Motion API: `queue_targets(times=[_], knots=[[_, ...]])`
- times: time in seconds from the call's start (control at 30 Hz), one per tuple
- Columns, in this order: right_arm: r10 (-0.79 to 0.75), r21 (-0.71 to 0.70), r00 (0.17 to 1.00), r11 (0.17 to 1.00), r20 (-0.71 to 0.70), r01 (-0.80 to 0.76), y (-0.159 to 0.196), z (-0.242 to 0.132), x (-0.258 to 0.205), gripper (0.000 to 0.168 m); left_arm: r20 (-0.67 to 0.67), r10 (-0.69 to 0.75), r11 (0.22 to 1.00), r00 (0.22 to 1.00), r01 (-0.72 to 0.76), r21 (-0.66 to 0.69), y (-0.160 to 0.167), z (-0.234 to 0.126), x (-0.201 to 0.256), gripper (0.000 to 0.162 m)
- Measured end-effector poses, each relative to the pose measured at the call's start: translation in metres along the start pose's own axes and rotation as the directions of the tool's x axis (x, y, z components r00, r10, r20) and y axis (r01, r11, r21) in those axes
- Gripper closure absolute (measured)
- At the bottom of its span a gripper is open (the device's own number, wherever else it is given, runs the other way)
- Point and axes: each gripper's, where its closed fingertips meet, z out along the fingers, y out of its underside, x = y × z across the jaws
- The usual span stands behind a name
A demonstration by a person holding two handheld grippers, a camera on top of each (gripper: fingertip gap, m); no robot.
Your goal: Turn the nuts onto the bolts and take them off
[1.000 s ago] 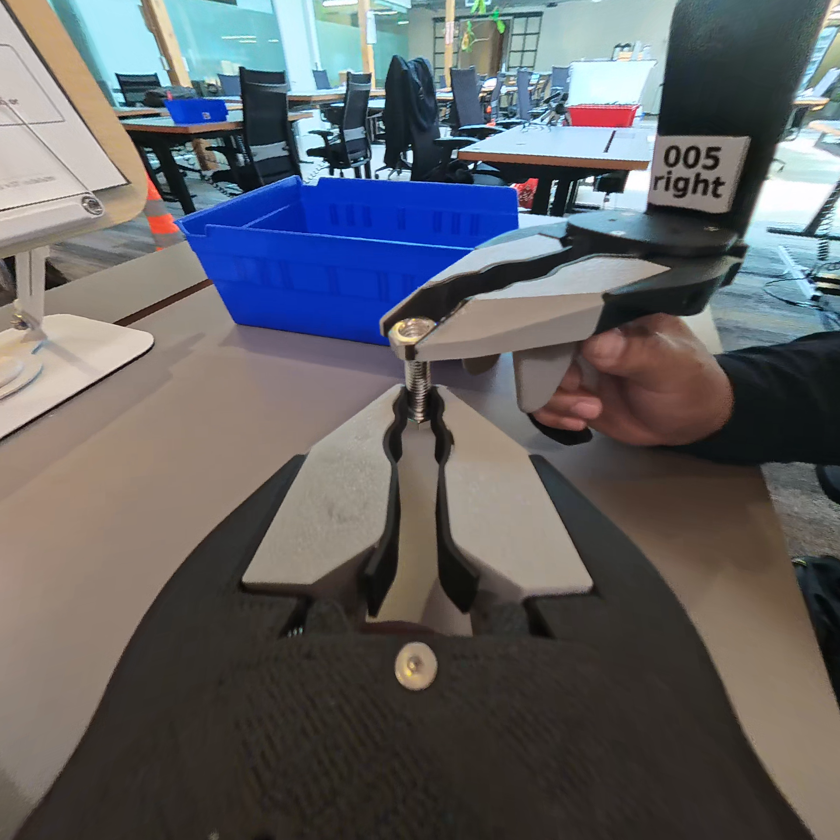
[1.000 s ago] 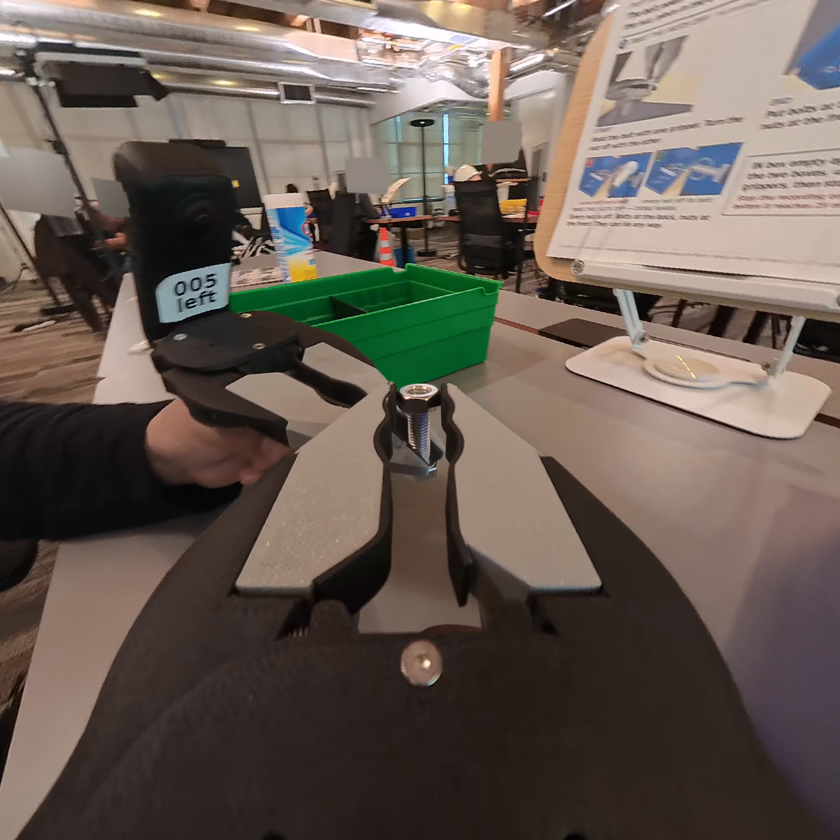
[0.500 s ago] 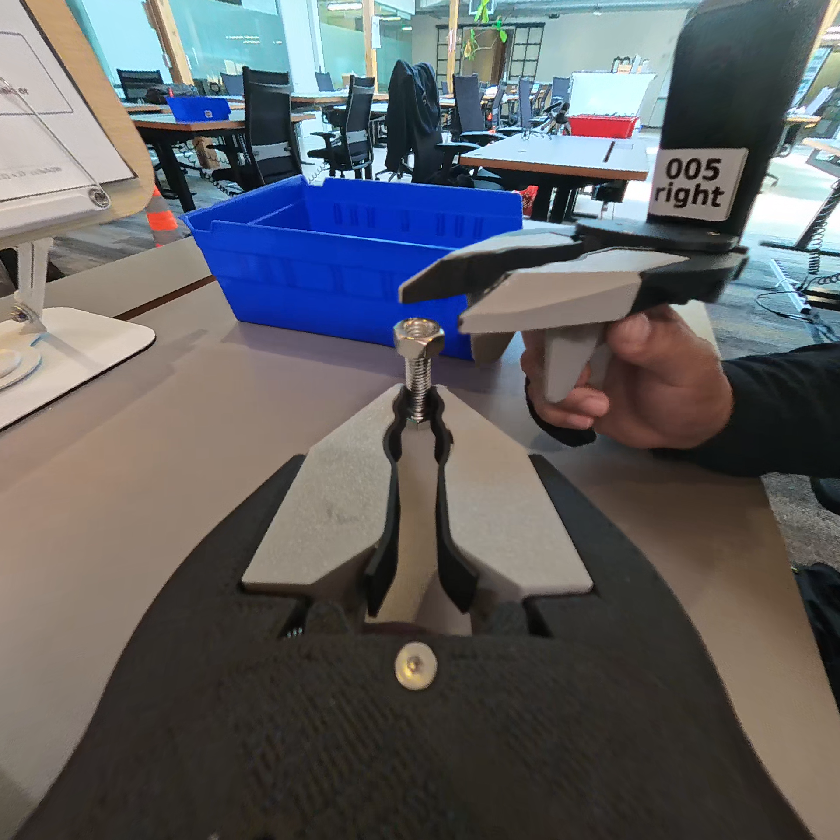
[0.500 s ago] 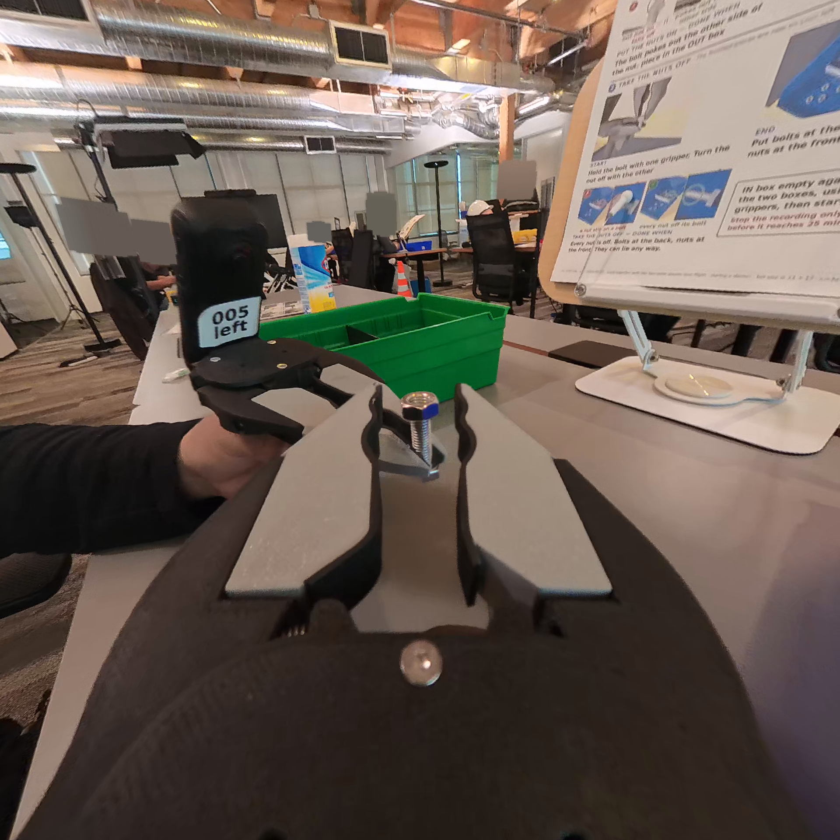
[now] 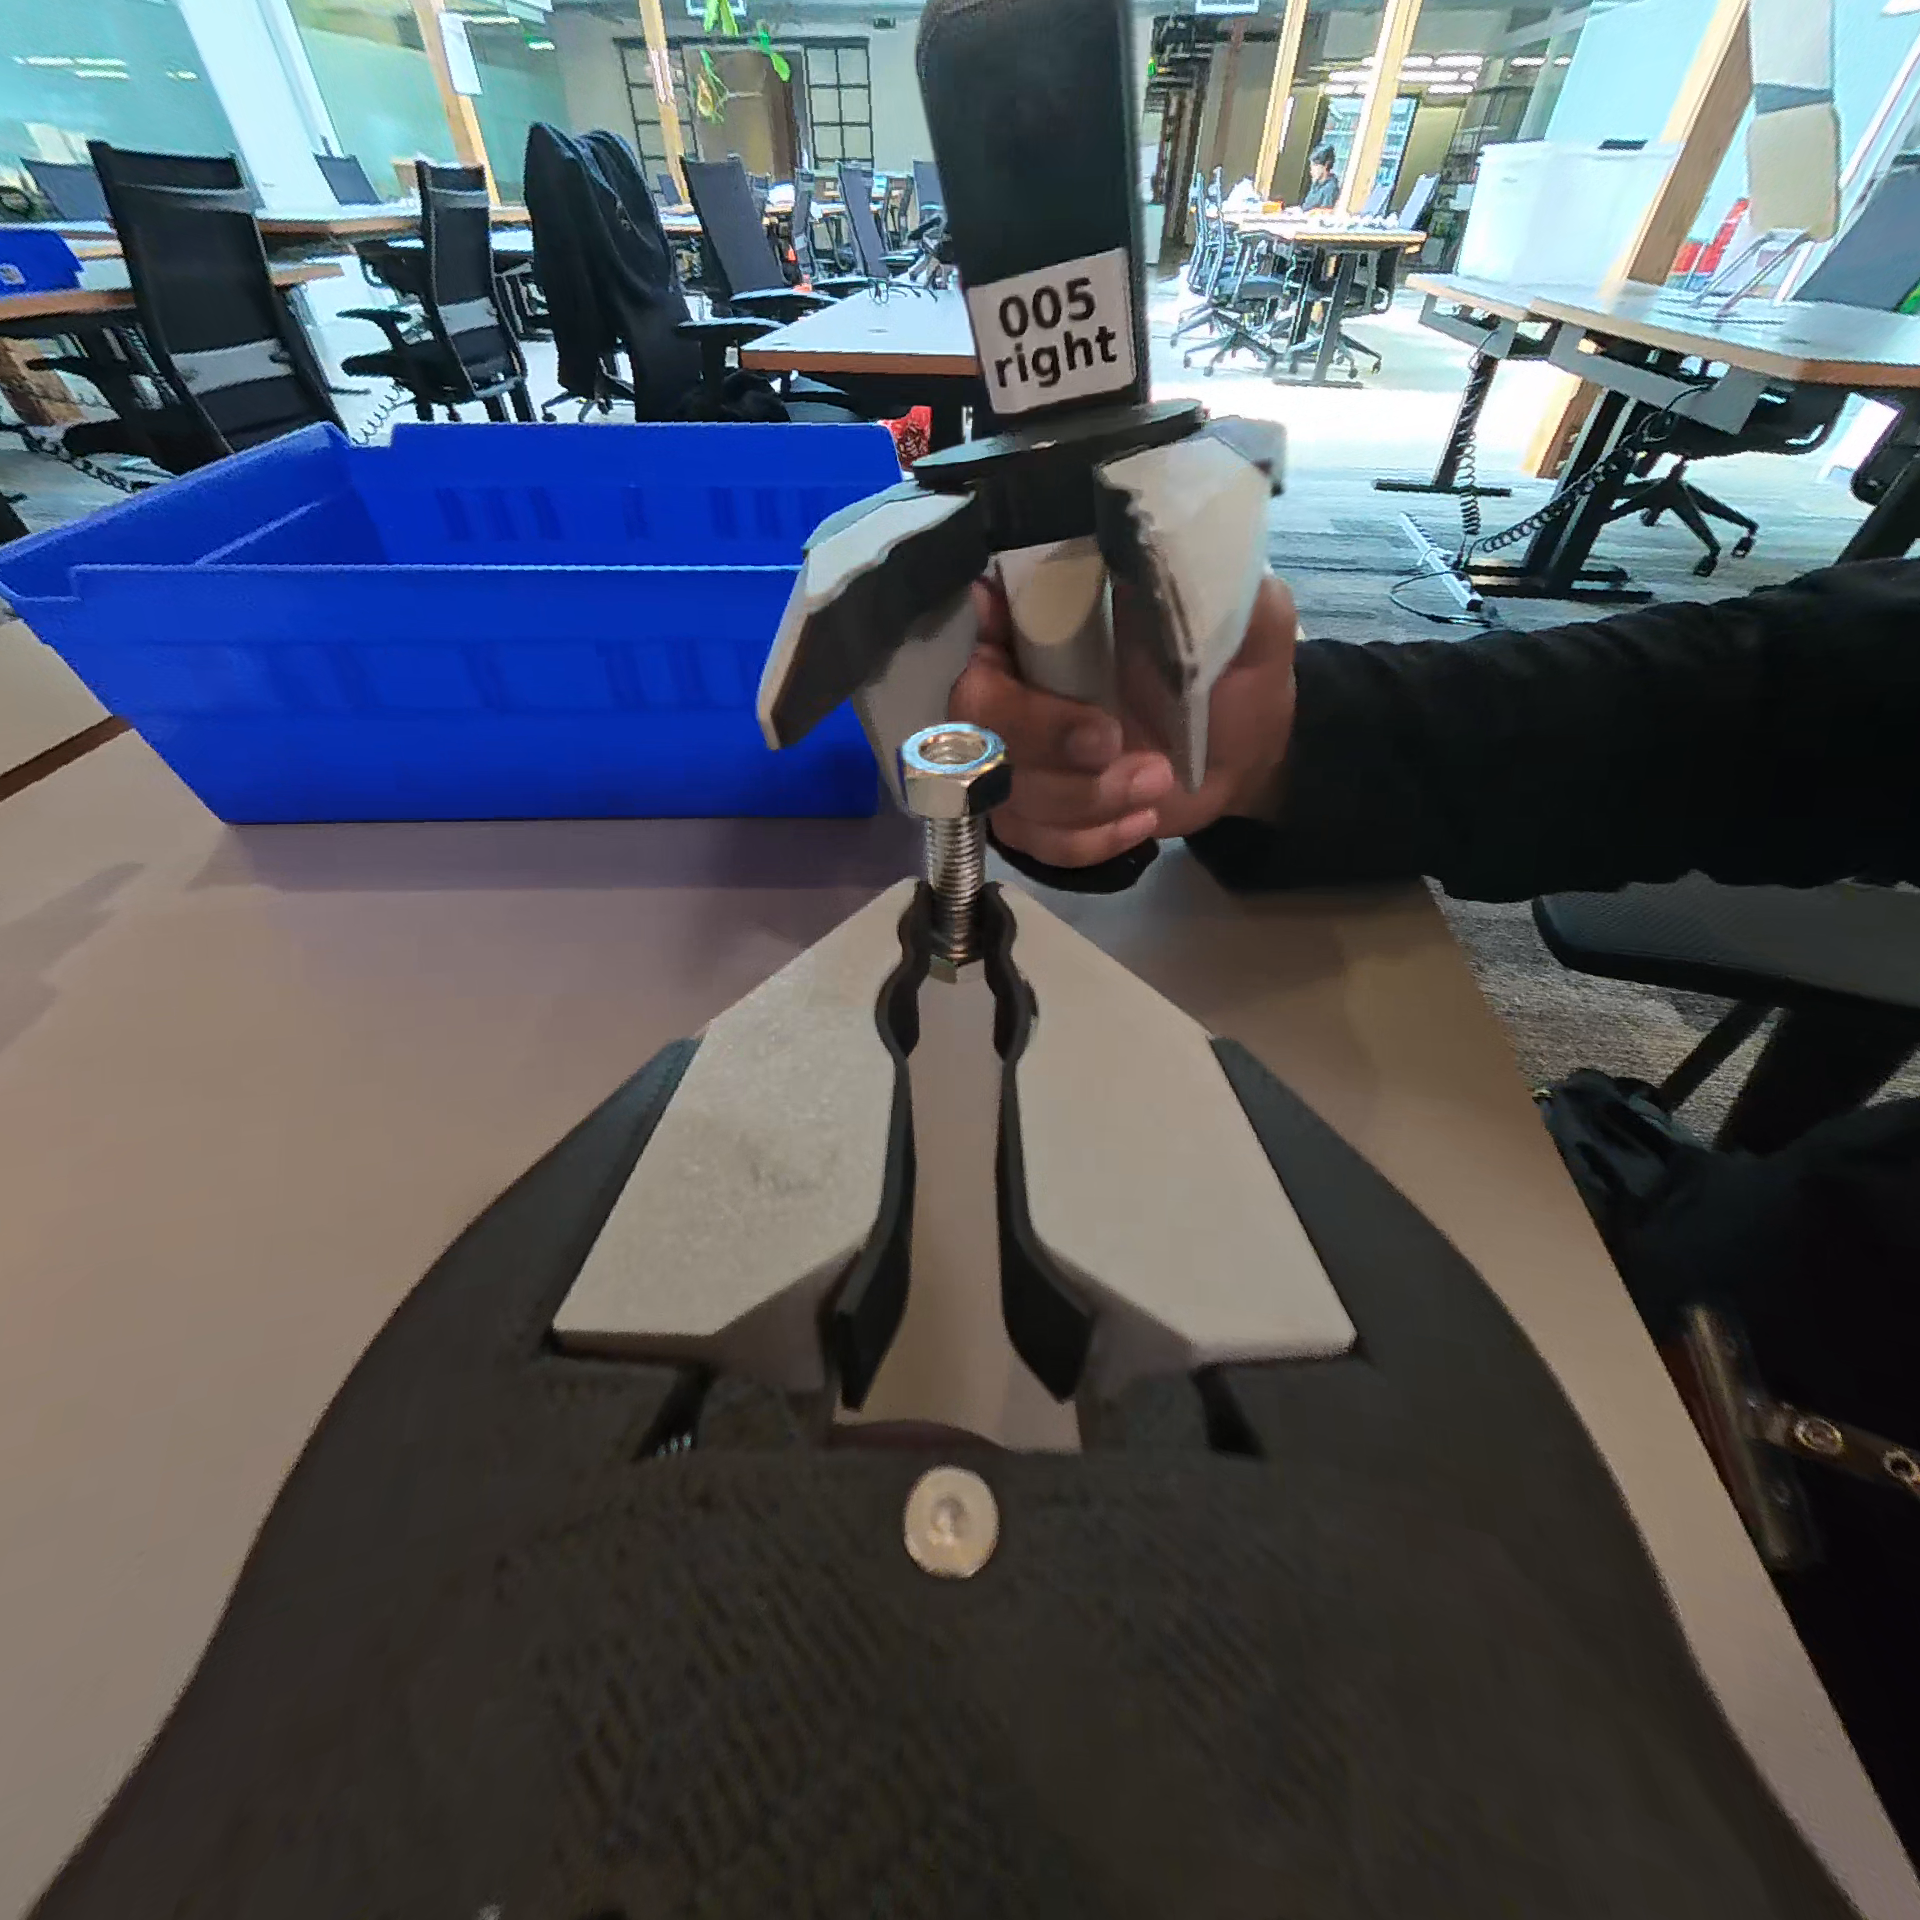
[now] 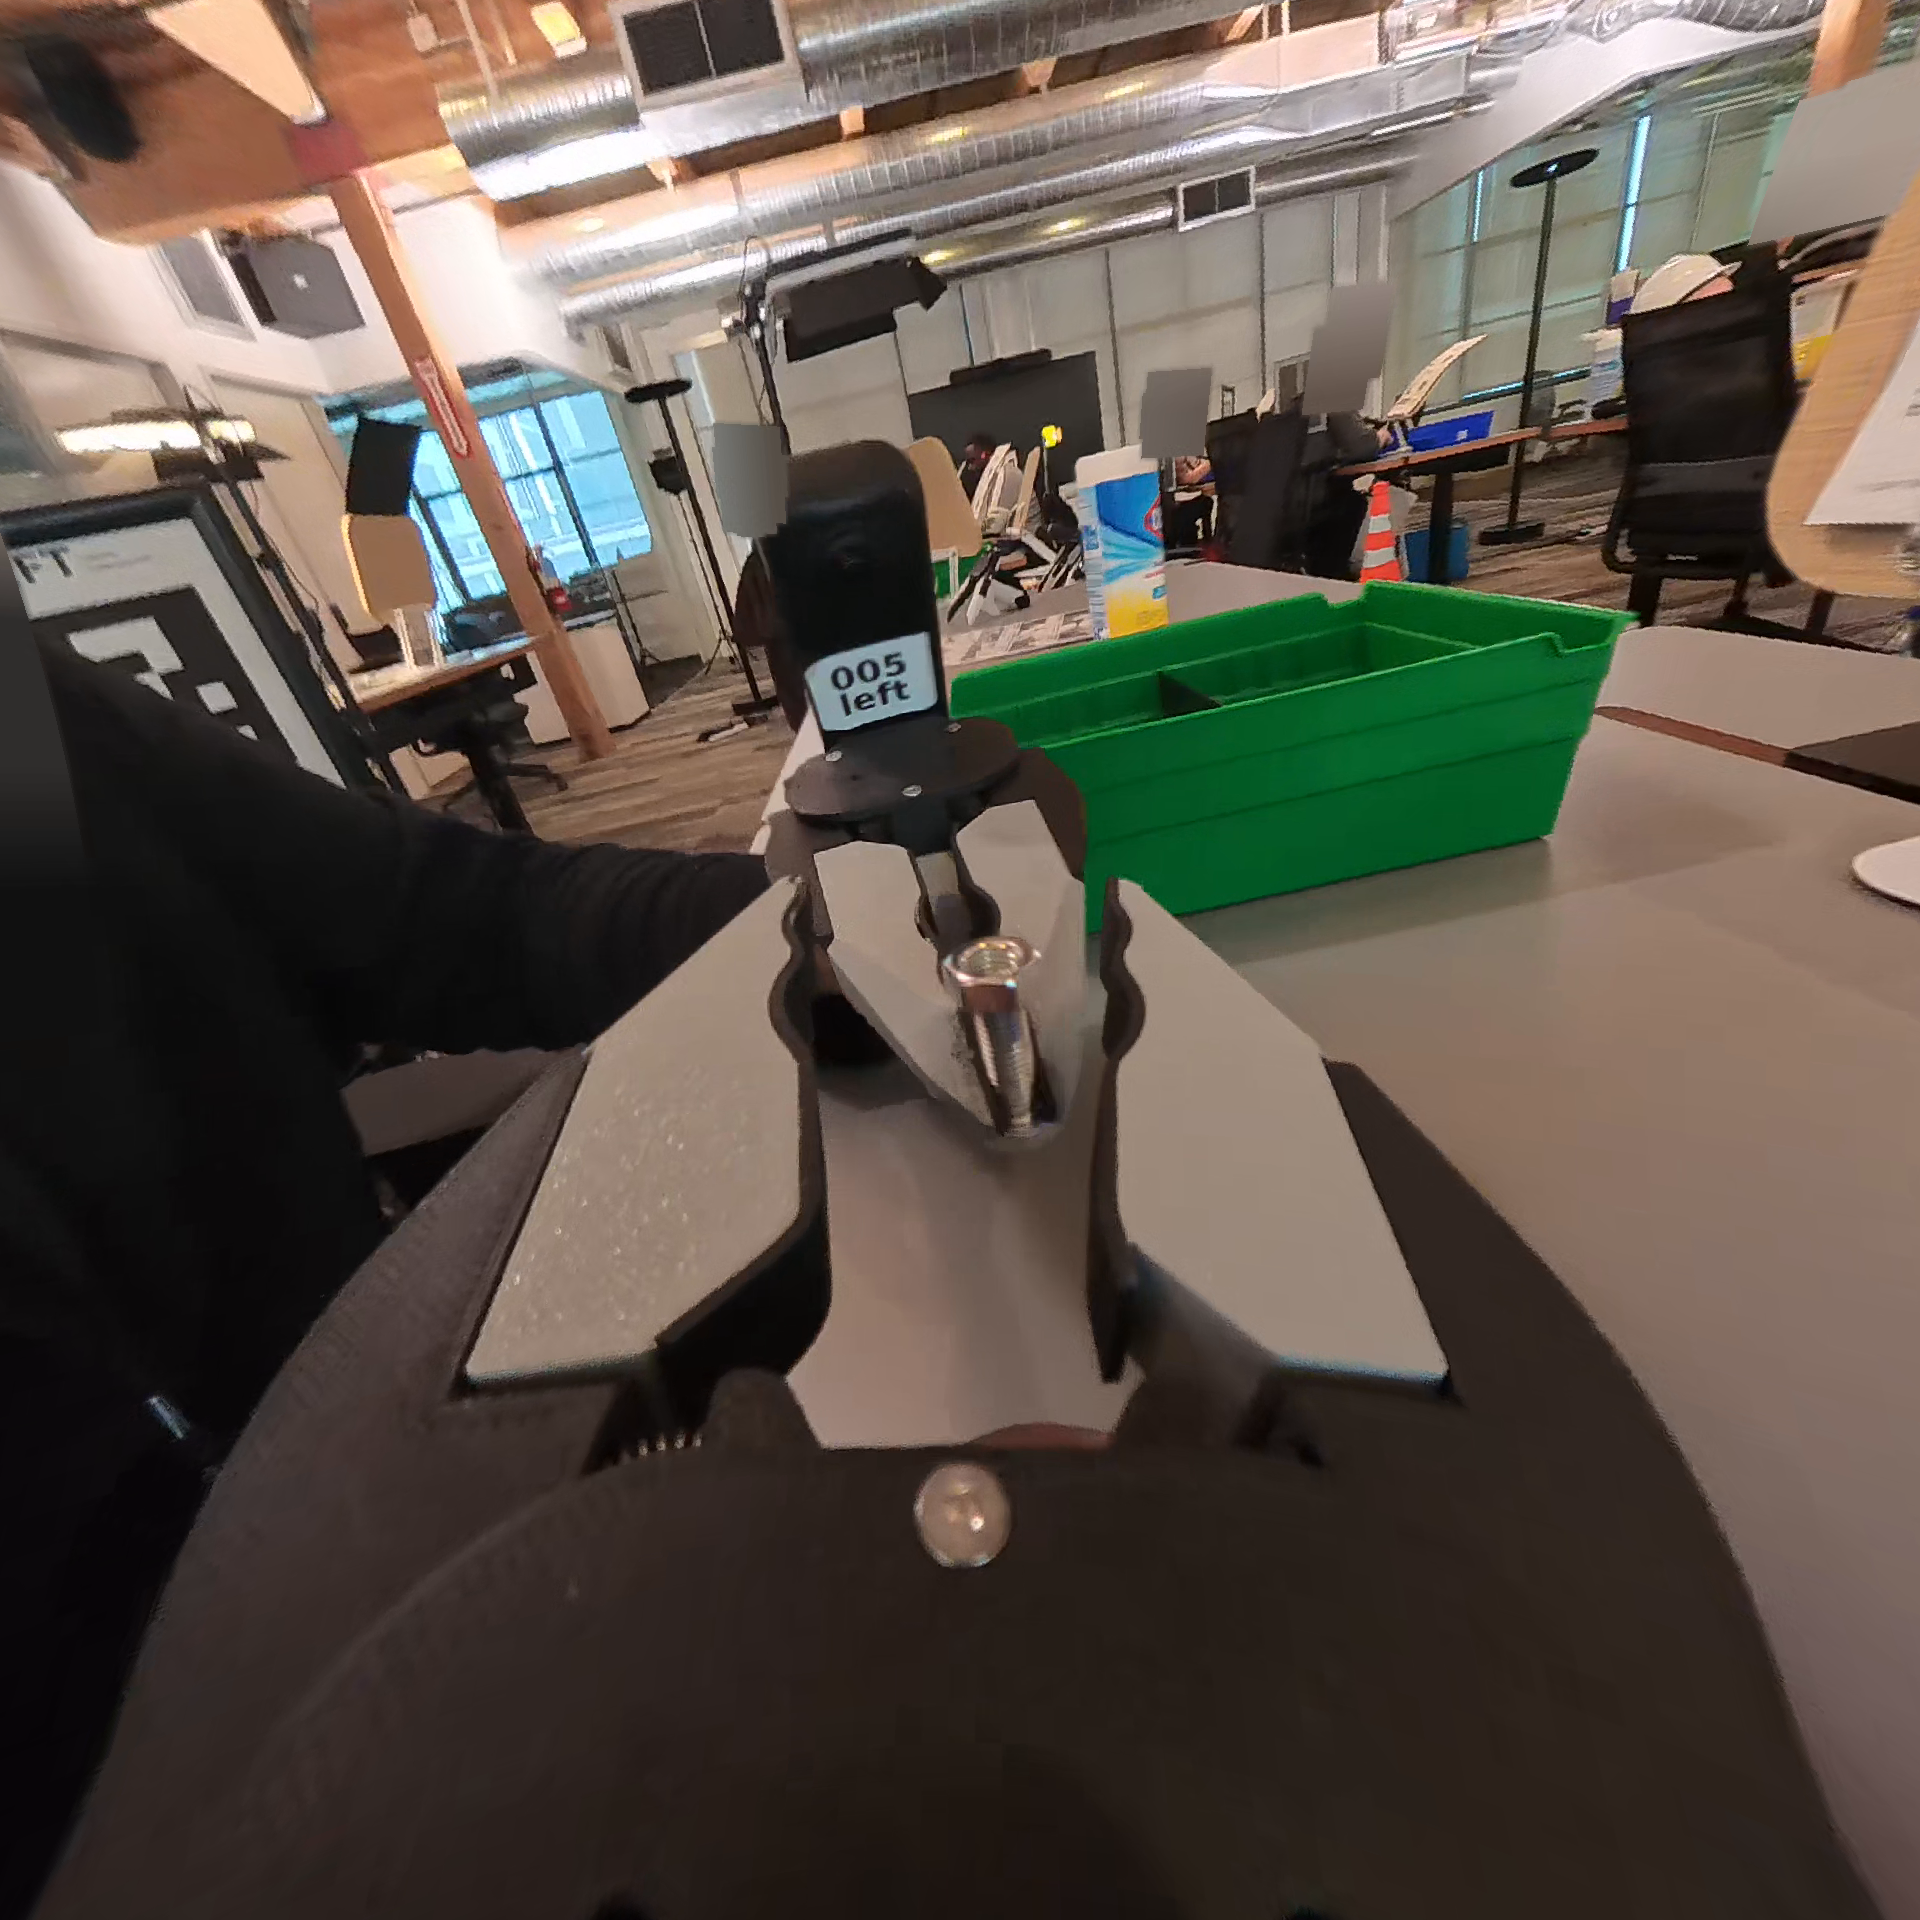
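My left gripper [image 5: 954, 925] is shut on the lower end of a steel bolt [image 5: 954, 873] and holds it upright above the grey table [image 5: 364, 1039]. A hex nut [image 5: 954, 774] sits at the top of the bolt's thread. My right gripper [image 5: 982, 732] is open and empty, just behind and above the nut, with its fingers spread to either side. In the right wrist view the right gripper [image 6: 954, 925] has its jaws wide apart. The nut [image 6: 989, 966] and bolt [image 6: 1003, 1049] stand between and beyond its tips, held by the left gripper [image 6: 1023, 1127].
A blue bin [image 5: 468, 623] stands on the table behind the bolt to the left. A green divided bin [image 6: 1299, 769] stands behind the left gripper, with a wipes canister [image 6: 1122, 551] beyond it. A sheet on a stand [image 6: 1860, 416] is at the far right. The table edge [image 5: 1507, 1091] is close on the right. The left gripper's tips are roughly 5 centimetres from the right gripper's.
My right gripper let go of the nut, opened wide and drew back, then swung round to face the left gripper. The left gripper kept holding the bolt.
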Motion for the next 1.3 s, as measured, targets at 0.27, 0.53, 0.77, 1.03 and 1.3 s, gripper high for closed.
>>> queue_targets(times=[0.27,0.53,0.77,1.03,1.3], knots=[[-0.065,-0.047,0.994,0.997,-0.091,0.061,0.006,0.005,0.008,0.118,0.071,-0.06,0.998,0.996,0.059,0.025,-0.001,-0.005,-0.018,0.156],[-0.007,0.008,0.983,1.0,-0.185,0.008,-0.001,0.001,0.03,0.11,0.082,-0.118,0.992,0.99,0.114,0.051,-0.005,-0.008,-0.024,0.156],[-0.084,-0.051,0.988,0.996,-0.129,0.078,0.006,0.007,0.013,0.147,0.256,-0.222,0.975,0.941,0.21,0.075,0.003,-0.021,-0.063,0.156],[0.071,-0.047,0.974,0.995,-0.213,-0.083,0.015,0.012,0.043,0.106,0.139,-0.135,0.991,0.981,0.137,-0.004,0.007,-0.002,-0.032,0.156],[0.096,0.05,0.977,0.995,-0.192,-0.088,-0.004,-0.004,0.038,0.116,0.321,-0.221,0.975,0.921,0.212,0.065,0.008,-0.032,-0.078,0.156]])
